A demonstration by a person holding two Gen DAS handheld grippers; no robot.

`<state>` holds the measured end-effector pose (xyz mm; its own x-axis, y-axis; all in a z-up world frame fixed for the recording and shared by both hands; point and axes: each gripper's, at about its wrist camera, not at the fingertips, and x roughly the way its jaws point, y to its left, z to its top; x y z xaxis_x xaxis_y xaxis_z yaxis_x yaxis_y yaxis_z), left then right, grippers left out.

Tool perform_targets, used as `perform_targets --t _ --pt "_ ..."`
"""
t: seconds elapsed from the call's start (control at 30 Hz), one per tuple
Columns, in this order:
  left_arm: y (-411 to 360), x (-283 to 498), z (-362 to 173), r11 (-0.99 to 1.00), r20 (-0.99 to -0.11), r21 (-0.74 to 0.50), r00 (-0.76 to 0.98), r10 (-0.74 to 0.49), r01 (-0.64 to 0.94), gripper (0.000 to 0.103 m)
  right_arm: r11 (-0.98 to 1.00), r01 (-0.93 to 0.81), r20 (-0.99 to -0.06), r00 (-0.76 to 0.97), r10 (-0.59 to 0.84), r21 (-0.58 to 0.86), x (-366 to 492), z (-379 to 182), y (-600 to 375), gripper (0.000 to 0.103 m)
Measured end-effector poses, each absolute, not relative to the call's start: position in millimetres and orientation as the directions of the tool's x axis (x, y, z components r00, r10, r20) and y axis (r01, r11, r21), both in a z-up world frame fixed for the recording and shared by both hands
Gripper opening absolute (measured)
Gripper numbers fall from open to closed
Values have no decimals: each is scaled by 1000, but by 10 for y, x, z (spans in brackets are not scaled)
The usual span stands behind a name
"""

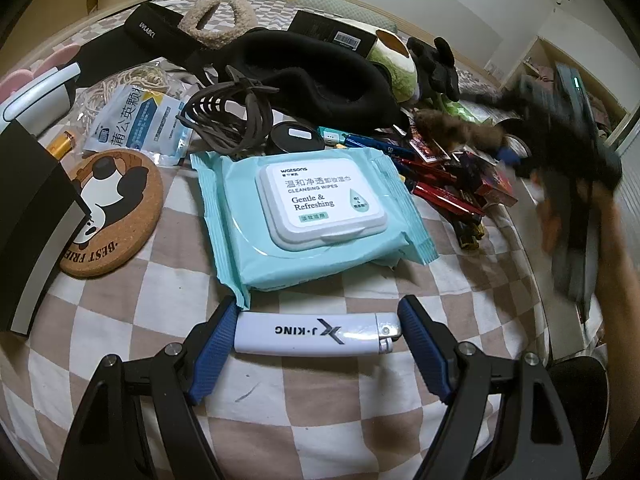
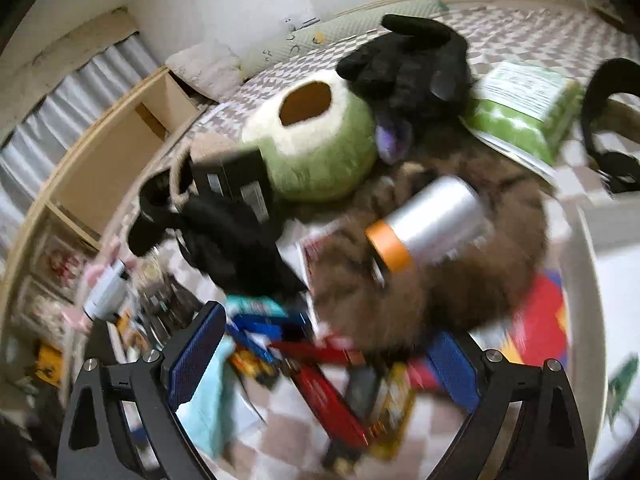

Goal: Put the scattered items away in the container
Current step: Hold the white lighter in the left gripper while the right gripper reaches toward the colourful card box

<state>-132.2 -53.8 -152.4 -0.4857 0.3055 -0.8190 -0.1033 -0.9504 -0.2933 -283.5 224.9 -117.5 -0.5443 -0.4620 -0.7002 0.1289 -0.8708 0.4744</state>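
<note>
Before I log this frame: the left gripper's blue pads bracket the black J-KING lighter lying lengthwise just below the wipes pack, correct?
Not quite: the lighter is white, not black. The left wrist view shows it lengthwise between the left gripper's blue pads, below the wipes pack.

The white lighter (image 1: 316, 334) reads "J-KING"; beyond it, the wipes pack (image 1: 316, 216) says "watsons CLEANSING WIPES Gentle & Refreshing"; left of that pack, the cork coaster (image 1: 110, 216) shows "BEST FRIE".

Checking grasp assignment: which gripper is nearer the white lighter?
Left. The left gripper brackets the white lighter lengthwise; the right gripper hangs over the snack packets farther away.
</note>
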Motion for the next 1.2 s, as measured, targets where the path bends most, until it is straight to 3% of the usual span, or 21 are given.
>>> perform_targets --t 0.2,0.3,0.43,0.7,1.0,1.2 --pt "-543 -1329 -1537 -950 -820 -296 -483 307 -102 81 -829 139 -676 -515 -527 541 -3183 -880 2385 97" --pt "-539 -1328 -1534 -951 -820 -293 -483 306 -104 81 -830 112 -722 -439 -535 547 -3190 -903 2484 97" --pt "-536 -1322 -1528 -951 -819 -292 -486 305 -106 81 -891 42 -815 -385 -432 452 -3049 -1043 2602 97" --pt "-544 -1323 -1524 -949 -818 -297 -486 309 -103 81 -976 -56 -915 -363 -178 212 -3003 -1178 2693 97" --pt "-543 -1328 -1524 -949 -817 -300 -486 310 -102 81 -969 -2 -910 -344 -232 248 -2976 -1296 2538 103" --pt "-551 -1329 -1526 -948 -816 -302 -486 312 -102 81 -996 20 -930 -358 -87 85 -2880 -1364 2310 102"
